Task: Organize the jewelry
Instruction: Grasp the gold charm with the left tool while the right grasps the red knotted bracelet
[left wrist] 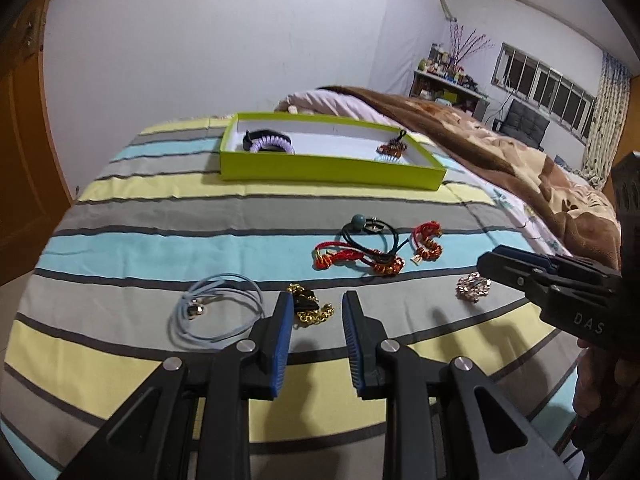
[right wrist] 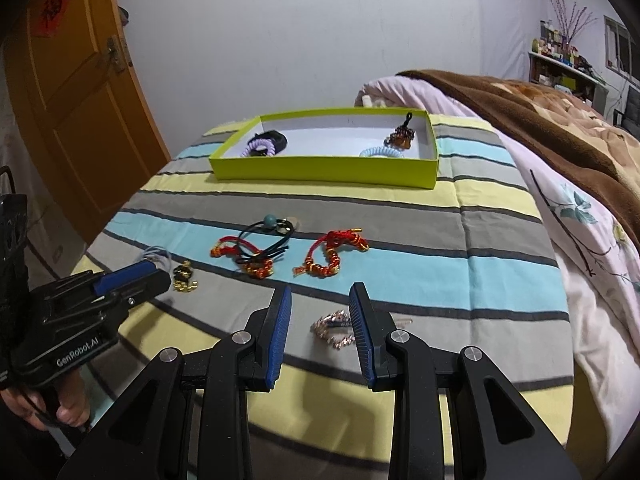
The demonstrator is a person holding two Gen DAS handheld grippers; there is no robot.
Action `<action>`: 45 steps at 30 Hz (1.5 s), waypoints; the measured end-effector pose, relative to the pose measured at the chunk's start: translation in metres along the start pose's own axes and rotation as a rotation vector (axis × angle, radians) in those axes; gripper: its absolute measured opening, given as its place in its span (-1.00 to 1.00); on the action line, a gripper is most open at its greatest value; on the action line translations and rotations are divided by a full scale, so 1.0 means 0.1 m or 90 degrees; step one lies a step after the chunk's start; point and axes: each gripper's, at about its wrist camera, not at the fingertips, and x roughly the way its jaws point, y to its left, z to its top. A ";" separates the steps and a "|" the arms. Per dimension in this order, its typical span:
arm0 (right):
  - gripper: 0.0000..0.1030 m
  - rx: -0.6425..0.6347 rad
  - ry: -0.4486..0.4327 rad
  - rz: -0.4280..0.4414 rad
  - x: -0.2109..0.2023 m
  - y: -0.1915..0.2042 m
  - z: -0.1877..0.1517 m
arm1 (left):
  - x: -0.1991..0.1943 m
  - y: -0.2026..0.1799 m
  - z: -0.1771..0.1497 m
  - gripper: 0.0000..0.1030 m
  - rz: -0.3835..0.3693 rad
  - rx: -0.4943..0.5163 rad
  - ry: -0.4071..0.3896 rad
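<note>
A lime-green box [left wrist: 328, 168] [right wrist: 320, 168] lies on the striped bed and holds a purple bracelet [left wrist: 269, 142], a brown beaded piece [right wrist: 400, 136] and a pale blue coil [right wrist: 380, 153]. Loose on the sheet lie two red cord bracelets [left wrist: 352, 260] [left wrist: 427, 242], a black cord with a teal bead [left wrist: 372, 232], a grey-blue cord [left wrist: 216, 312], a gold chain [left wrist: 310, 306] and a sparkly pink hair clip [right wrist: 334, 330]. My left gripper [left wrist: 316, 304] is open just short of the gold chain. My right gripper [right wrist: 320, 300] is open just above the hair clip.
A brown blanket [right wrist: 540, 120] and a floral quilt [right wrist: 580, 240] cover the right side of the bed. An orange wooden door [right wrist: 80, 100] stands on the left. A cluttered shelf [left wrist: 448, 76] and windows are at the far right. A hand [right wrist: 60, 412] grips the left tool.
</note>
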 end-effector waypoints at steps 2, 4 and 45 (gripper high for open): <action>-0.40 0.003 0.012 0.004 0.09 -0.02 0.04 | 0.07 -0.01 0.01 -0.49 -0.006 -0.004 0.020; -0.40 0.010 0.021 0.009 0.18 -0.04 0.08 | 0.12 -0.02 0.01 -0.49 -0.010 -0.008 0.033; -0.65 -0.008 -0.037 0.016 -0.31 0.05 -0.02 | -0.26 -0.06 0.01 -0.73 -0.018 -0.021 -0.013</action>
